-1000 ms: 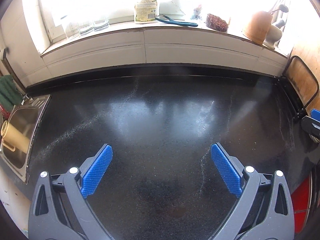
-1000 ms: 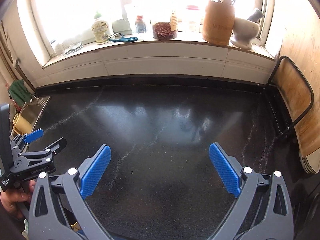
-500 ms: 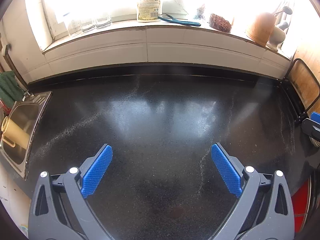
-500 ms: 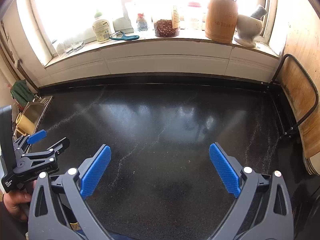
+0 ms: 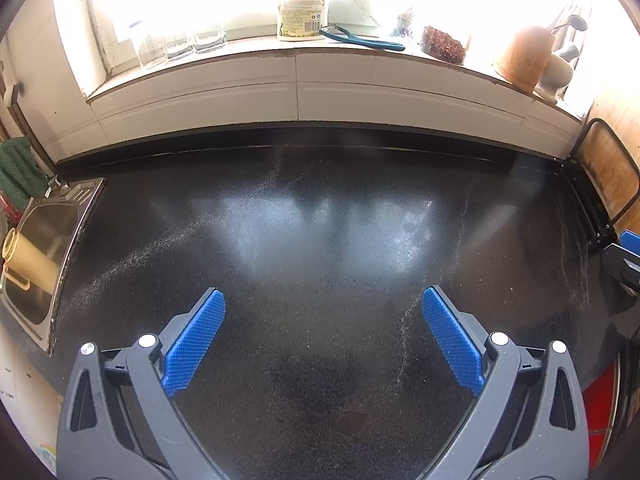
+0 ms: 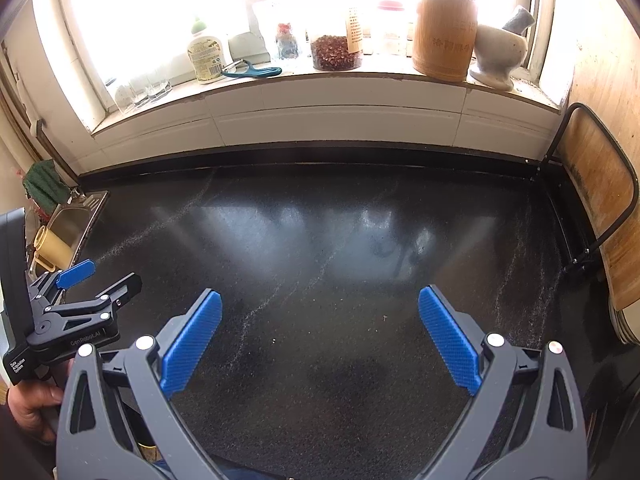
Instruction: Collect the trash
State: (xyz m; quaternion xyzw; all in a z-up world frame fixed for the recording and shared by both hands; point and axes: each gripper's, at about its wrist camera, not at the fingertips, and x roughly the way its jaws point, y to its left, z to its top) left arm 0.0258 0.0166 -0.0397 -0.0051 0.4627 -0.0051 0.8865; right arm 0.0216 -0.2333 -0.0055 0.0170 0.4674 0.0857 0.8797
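Diff vs. earlier frames: both cams sit a bit further back/higher; windowsill items appear lower in frame, more sill visible. Bench layout unchanged, tool spread unchanged.

Left tool (image 5: 323,312): jaws wide apart, nothing between the blue pads (image 5: 195,342), no contact w/ anything; hovers over the black bench (image 5: 320,216). Seen also from the right-wrist cam at 9 o'clock, held in the left hand (image 6: 30,410).

Right tool (image 6: 320,310): jaws wide apart, holds nothing, touches nothing. Only a sliver of it shows in the left-wrist cam at 3 o'clock.

Task item: no distinct trash piece identifiable in either view; only pale dust streaks and a few tiny specks (image 6: 385,317) on the bench, approx. between the right tool's pads, too small to name.

Count, other items:
- 1 sink (image 5: 40,248) at 9 o'clock, w/ 1 cream mug (image 5: 28,260) lying in it.
- 1 green cloth (image 5: 20,172) at 10 o'clock.
- Windowsill, 12 o'clock: 1 detergent bottle (image 6: 205,58), 1 teal peeler (image 6: 252,70), 1 jar of dried red chillies (image 6: 336,52), 1 bamboo utensil holder (image 6: 444,40), 1 mortar w/ pestle (image 6: 498,52); clear glasses (image 6: 140,88) at 11 o'clock, number cannot be told.
- 1 wooden board in a black wire rack (image 6: 596,184) at 3 o'clock.
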